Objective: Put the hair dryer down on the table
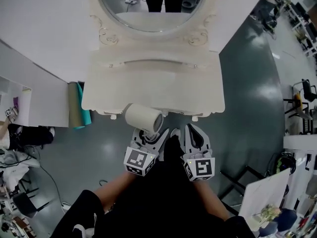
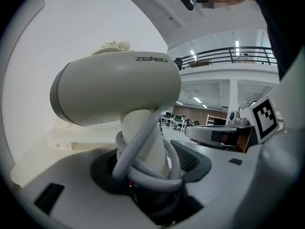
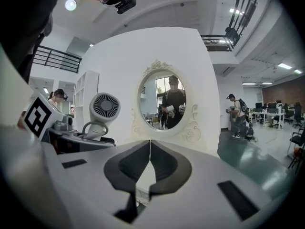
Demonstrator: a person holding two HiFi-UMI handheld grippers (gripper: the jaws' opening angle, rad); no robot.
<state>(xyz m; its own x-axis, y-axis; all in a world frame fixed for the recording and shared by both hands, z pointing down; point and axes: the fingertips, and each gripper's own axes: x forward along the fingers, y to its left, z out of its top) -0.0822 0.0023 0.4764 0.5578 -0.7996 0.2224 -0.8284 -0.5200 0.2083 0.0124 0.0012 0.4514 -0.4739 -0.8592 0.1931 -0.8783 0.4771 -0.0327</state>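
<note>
The cream hair dryer has its barrel hanging over the near edge of the white dressing table. My left gripper is shut on its handle, and the grey cord is wound round that handle. In the left gripper view the hair dryer fills the middle, its handle standing between the jaws of the left gripper. My right gripper hovers just right of it, shut and empty. In the right gripper view the right gripper points at the oval mirror, with the hair dryer to the left.
An oval mirror stands at the back of the table. Teal and olive rolls lean at the table's left side, beside a white shelf unit. A white board and chairs stand on the dark floor to the right.
</note>
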